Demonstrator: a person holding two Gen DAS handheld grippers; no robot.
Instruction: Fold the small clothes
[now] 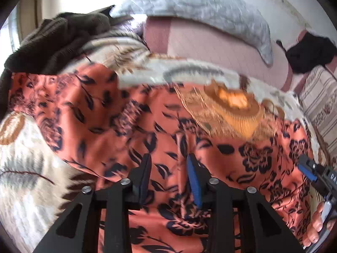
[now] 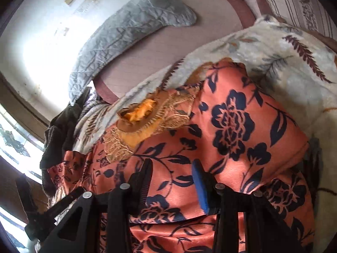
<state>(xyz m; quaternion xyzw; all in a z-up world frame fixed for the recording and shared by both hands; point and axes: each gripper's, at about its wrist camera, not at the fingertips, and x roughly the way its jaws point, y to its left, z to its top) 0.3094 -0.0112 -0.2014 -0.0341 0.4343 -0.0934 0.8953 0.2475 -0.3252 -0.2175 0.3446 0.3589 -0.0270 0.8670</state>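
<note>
Both claws (left (image 1: 169, 167), right (image 2: 172, 174)) half-open over orange floral garment (image 2: 231, 126).

A garment (image 1: 130, 113) lies spread on a blanket (image 1: 23, 164) that covers the bed (image 1: 210, 42). In the left wrist view the left gripper (image 1: 169, 168) hangs over the garment's near part, with cloth between and below its fingers (image 1: 194, 177), and the right gripper (image 1: 309, 170) is at the right edge, also over the garment. A frilled neckline (image 2: 143, 113) sits at the garment's far edge. Behind it the blanket ends and the bed carries a quilted pad (image 1: 200, 6). A knitted heap (image 1: 56, 40) lies on the far left, beside the garment's edge. A bag (image 1: 307, 52) sits far right.
</note>
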